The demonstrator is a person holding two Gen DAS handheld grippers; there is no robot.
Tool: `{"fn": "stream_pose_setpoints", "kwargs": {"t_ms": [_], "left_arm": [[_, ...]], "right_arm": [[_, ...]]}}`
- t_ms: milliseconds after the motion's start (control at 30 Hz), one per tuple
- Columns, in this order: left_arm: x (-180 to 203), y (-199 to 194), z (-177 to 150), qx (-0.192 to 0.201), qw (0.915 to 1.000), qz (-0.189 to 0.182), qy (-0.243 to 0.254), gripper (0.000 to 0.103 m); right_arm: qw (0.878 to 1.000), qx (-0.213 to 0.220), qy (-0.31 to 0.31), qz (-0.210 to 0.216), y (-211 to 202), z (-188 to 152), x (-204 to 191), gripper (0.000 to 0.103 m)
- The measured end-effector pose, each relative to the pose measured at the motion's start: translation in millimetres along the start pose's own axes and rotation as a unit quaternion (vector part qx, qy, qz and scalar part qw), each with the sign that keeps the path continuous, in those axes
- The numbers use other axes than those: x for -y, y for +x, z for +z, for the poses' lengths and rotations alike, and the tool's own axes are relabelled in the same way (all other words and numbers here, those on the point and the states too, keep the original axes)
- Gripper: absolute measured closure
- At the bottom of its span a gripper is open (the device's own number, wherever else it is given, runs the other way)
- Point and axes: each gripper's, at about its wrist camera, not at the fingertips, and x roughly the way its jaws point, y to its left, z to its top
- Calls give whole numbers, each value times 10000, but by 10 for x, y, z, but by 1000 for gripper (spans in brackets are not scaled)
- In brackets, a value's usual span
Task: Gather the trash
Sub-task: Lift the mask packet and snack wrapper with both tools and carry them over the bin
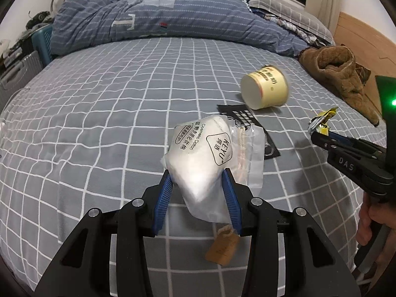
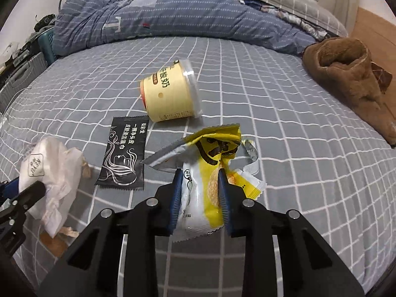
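1. Currently the left claw (image 1: 199,175) is pinching a white cotton-pad bag (image 1: 203,153); its blue pads press the bag's lower part from both sides, and the printed upper part sticks out forward past the tips. A loose clear flap of the bag hangs to the right of the claw.
2. Below the bag a small brown tag (image 1: 222,247) on a string dangles over the bed (image 1: 99,113), close under the claw.
3. Right claw (image 2: 199,173) is pinching a yellow and white snack wrapper (image 2: 208,163). The wrapper stands between the pads, its torn silver-lined top flaring open above and in front of the tips, its bottom edge hanging below them.
4. In the left wrist view the right claw (image 1: 319,135) shows at the right edge with a crumpled bit of the wrapper (image 1: 323,120) at its tips, lifted above the sheet.
5. Trash on the bed: a pale yellow cup (image 2: 170,94) lies on its side just ahead of the right claw, beyond the wrapper and apart from it.
6. A black wet-wipe packet (image 2: 123,153) lies flat on the sheet, left of the right claw and between the two claws, just below the cup. In the left wrist view the packet (image 1: 245,116) is partly hidden behind the bag.
7. Other items: a brown furry boot (image 2: 351,81) lies at the right edge of the bed, well apart from both claws; a blue quilt (image 1: 158,17) is bunched along the far side.
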Motion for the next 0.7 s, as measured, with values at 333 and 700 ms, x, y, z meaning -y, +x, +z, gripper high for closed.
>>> {"fn": "stream_pose_setpoints", "kwargs": {"t_ms": [333,700], "left_arm": [[122,-210,-110,53,9999,-100,79,62],[177,-499,-391,48,9998,-189,108,62]], "right_arm": [[9998,76,-26,-187,-381,-179,47,76],[9992,126,-244,-301,-707,-479,-90,76]]}}
